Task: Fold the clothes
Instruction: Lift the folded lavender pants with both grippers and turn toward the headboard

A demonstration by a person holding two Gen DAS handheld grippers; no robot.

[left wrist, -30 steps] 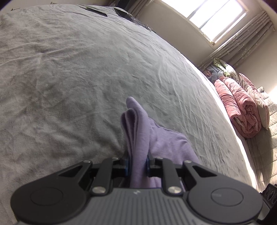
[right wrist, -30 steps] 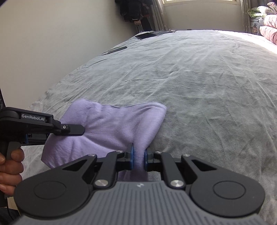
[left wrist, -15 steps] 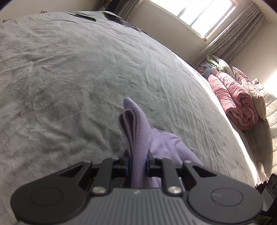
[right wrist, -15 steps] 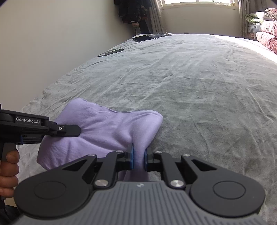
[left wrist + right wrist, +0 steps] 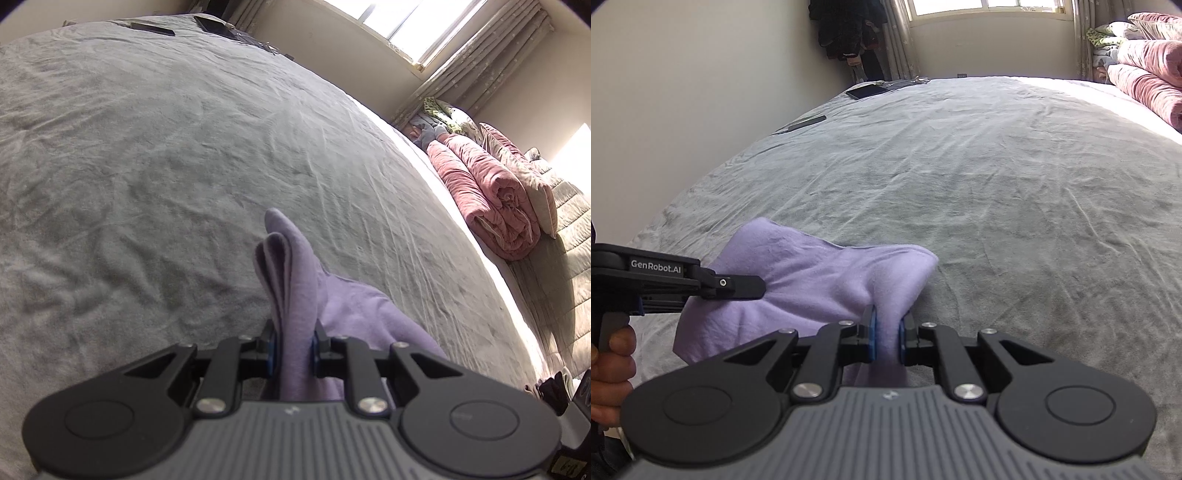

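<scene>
Lilac garment (image 5: pixel 798 280) bunched near bed's near-left corner, pinched at two points. My left gripper (image 5: pixel 293 341) nearly closed, clamping doubled fold edge. My right gripper (image 5: pixel 886 334) nearly closed on adjacent corner. Grey bedspread (image 5: pixel 1015 192) wide and bare ahead. Pink rolled quilt (image 5: pixel 487 195) lines right edge; phone (image 5: pixel 807 123) near far-left edge.

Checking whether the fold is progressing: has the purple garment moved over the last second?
Yes. In the right wrist view the purple garment, clamped in the right claw, has moved forward across the grey bedspread, nearer the phone.
</scene>
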